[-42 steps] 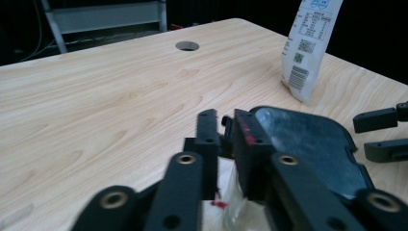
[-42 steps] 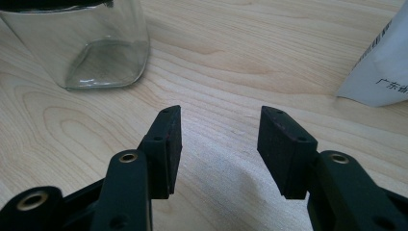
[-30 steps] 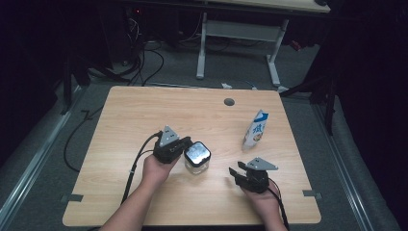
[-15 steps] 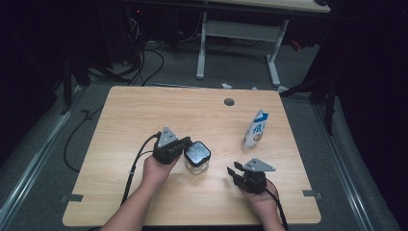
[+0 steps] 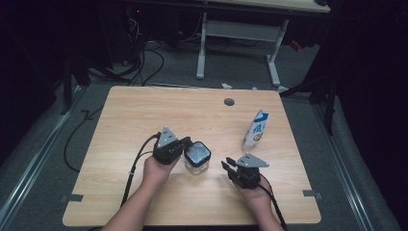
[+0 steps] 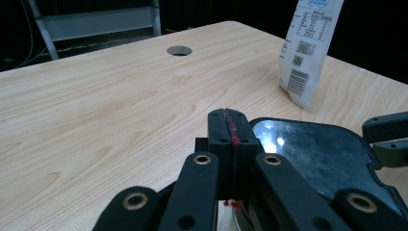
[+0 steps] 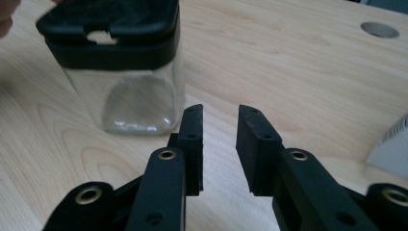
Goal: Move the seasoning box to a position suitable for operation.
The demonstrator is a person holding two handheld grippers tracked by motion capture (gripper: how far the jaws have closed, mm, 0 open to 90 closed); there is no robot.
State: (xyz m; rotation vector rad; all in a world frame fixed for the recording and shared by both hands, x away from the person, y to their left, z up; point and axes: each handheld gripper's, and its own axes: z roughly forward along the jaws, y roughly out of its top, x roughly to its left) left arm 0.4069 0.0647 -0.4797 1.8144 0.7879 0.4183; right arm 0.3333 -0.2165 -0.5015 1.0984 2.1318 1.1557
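A clear square jar [image 5: 197, 156] with a black lid stands at mid-table. My left gripper [image 5: 186, 144] rests against the lid's left edge. In the left gripper view its jaws [image 6: 228, 125] are pressed together beside the glossy lid [image 6: 312, 159], with nothing seen between them. My right gripper [image 5: 227, 164] lies to the right of the jar, pointing at it. Its jaws [image 7: 220, 120] have just been closing and keep a narrow gap with nothing in it. The jar [image 7: 130, 72] stands a little beyond them, to the left.
A blue-and-white milk carton [image 5: 255, 130] stands upright right of the jar, also seen as the carton [image 6: 310, 48] in the left gripper view. The wooden table [image 5: 144, 110] has a round cable hole [image 5: 229, 102] near its far edge. Cables and desk legs lie on the floor behind.
The right gripper has shifted slightly up and left toward the jar, and its jaws have narrowed. The left hand and the jar stay where they were.
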